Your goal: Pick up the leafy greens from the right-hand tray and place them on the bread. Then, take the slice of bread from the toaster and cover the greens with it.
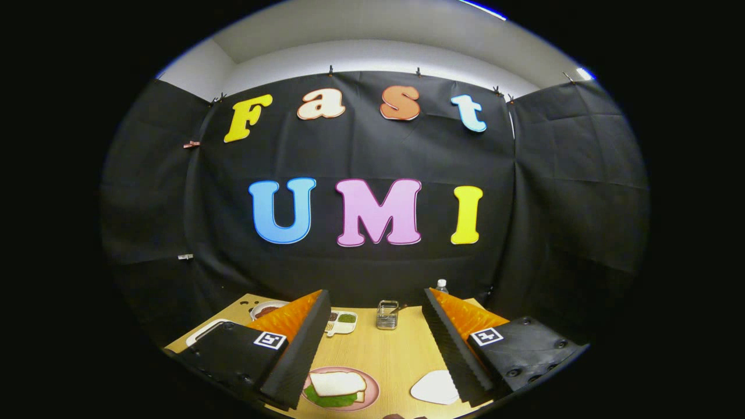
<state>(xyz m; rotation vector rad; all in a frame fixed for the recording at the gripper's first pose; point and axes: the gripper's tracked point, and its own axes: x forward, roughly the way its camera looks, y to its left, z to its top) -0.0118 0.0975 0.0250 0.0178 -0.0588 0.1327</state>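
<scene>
Pink plate (372, 391) holds bread (337, 382) over greens (332, 400); claw (375, 349) wide open, empty.

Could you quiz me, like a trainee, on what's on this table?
1. True or false: the gripper is holding bread.
2. What lies between the two bread slices on the plate?
3. The rack stands: A) between the fingers, B) beyond them, C) on the plate.

Key: 1 false, it is open and holds nothing; 2 greens; 3 B.
</scene>
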